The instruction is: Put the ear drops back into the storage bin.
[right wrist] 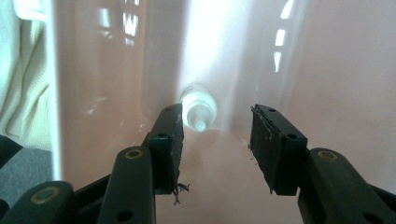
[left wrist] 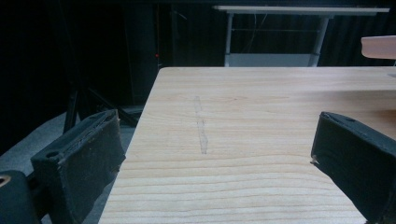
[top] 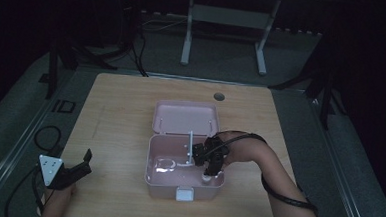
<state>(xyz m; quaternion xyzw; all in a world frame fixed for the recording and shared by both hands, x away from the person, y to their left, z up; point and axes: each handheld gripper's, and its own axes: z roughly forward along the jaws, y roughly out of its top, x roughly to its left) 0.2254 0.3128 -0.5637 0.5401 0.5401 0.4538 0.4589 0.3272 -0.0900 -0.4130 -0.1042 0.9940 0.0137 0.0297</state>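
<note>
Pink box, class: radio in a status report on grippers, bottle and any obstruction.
Right gripper open above white bottle in pink box. Left gripper open over table. Nothing in the way.

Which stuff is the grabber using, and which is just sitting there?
In use: pink box, little white bottle standing inside it, right gripper open just above it.

Just sitting: left gripper resting open on the table, white thing in the box.
</note>
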